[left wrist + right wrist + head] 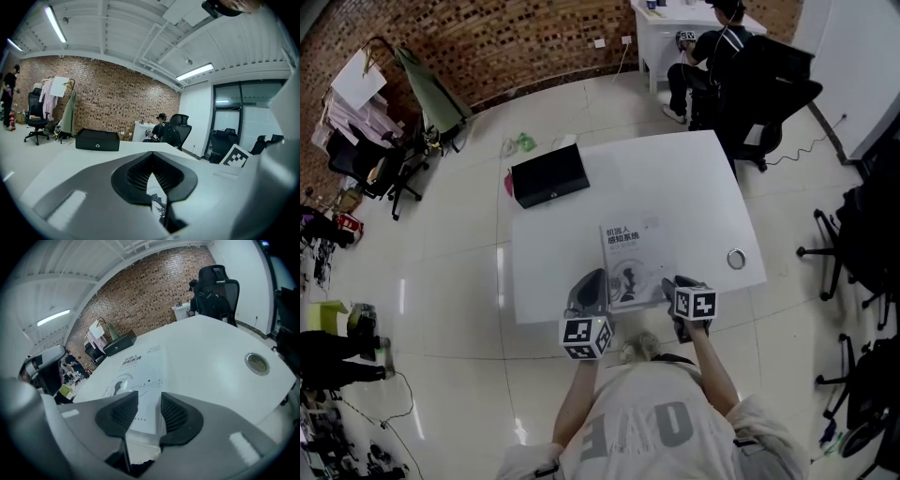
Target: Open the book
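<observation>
Closed book (pixel 630 258) lies by the table's (pixel 694 187) near edge. L gripper (pixel 589 287), jaws together, sits at its left side, prob. steadying it. R gripper (pixel 149 404), jaws apart, aims at the near-right edge to catch the cover.

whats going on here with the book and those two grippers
A person with a gripper in each hand is at a white table with a closed book lying on it. The left gripper is shut at the book's near left corner; the right gripper has its jaws apart over the book's near right corner. The cover is not lifted yet.
</observation>
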`<state>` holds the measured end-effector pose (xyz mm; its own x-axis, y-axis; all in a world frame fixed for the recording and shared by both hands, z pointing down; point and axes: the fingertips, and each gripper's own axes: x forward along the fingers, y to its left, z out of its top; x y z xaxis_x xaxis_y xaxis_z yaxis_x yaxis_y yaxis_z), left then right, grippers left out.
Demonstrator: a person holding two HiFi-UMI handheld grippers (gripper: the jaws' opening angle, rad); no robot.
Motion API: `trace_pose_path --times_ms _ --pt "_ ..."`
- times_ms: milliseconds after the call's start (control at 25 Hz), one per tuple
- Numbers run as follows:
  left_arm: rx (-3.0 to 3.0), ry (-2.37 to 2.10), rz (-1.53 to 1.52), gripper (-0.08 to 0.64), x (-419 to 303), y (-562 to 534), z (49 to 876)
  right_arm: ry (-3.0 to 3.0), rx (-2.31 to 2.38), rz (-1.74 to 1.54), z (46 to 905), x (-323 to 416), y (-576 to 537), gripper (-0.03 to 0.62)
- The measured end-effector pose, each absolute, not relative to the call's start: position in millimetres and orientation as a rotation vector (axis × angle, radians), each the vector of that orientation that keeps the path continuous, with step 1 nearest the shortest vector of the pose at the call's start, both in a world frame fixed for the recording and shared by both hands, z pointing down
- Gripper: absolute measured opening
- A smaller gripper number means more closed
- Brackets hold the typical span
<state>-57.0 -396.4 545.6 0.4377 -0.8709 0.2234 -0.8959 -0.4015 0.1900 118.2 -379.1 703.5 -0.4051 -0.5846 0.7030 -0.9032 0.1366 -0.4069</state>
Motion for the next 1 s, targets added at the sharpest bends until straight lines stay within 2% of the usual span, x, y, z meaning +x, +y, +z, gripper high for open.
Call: trace_pose_path --times_ms 160,320,520,560,600,760,840,1000 --pt "2.417 -1.523 0.118 0.018 -60 -395 544 -2.056 1.505 1.04 684 124 -382 0.04" --pt "2.419 -1.513 0.111 0.018 -59 -391 547 -2.117 1.499 1.01 662 117 -379 0.011" --pt "2.557 -1.501 0.141 0.02 -45 -384 538 -2.281 1.481 0.934 612 89 -376 0.005" --pt "2.604 -1.458 0.151 0.111 -37 -382 538 -2.31 1.473 0.929 604 84 -376 0.005" --pt "2.641 -1.408 0.162 0.16 -28 -380 540 -2.335 1.465 0.931 596 80 -377 0.005" --pt "2.756 -1.233 0.218 0.23 -1 -365 553 -2.412 1.42 0.944 573 61 -381 0.005" --pt "2.818 -1.137 0.259 0.289 12 -356 555 -2.435 1.4 0.935 566 53 -384 0.005" --pt "2.875 -1.082 0.439 0.298 22 -349 571 -2.473 1.369 0.952 557 40 -391 0.005"
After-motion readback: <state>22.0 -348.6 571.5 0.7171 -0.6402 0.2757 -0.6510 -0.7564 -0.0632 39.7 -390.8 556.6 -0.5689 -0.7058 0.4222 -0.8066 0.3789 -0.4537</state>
